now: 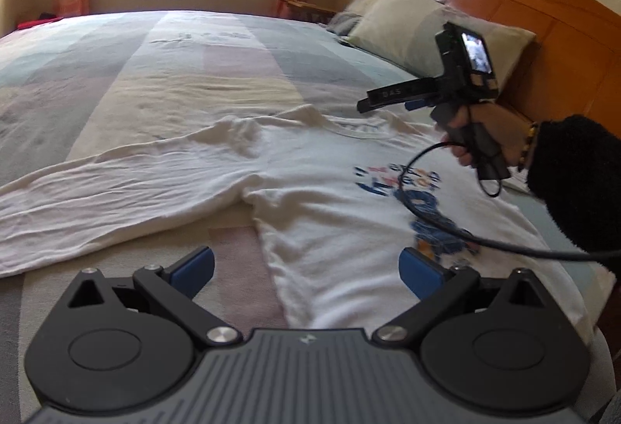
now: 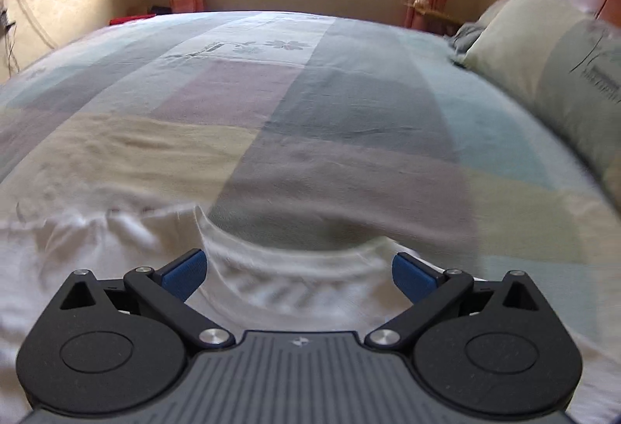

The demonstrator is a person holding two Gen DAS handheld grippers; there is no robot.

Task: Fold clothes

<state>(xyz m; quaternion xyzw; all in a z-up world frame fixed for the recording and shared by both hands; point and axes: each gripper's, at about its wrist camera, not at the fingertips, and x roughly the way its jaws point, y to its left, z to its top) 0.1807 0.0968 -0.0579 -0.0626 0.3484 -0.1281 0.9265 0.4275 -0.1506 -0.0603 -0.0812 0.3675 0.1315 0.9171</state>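
Left tongs [image 1: 306, 269] and right tongs [image 2: 297, 274] both spread wide, nothing between their pads.

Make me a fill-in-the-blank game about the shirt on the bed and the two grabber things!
1. The white T-shirt lies spread on the ____.
2. The left gripper has its blue pads apart, so it is ____.
3. The right gripper hovers over the shirt's ____.
4. The printed picture on the shirt is mostly ____ in colour.

Missing words: bed; open; collar; blue
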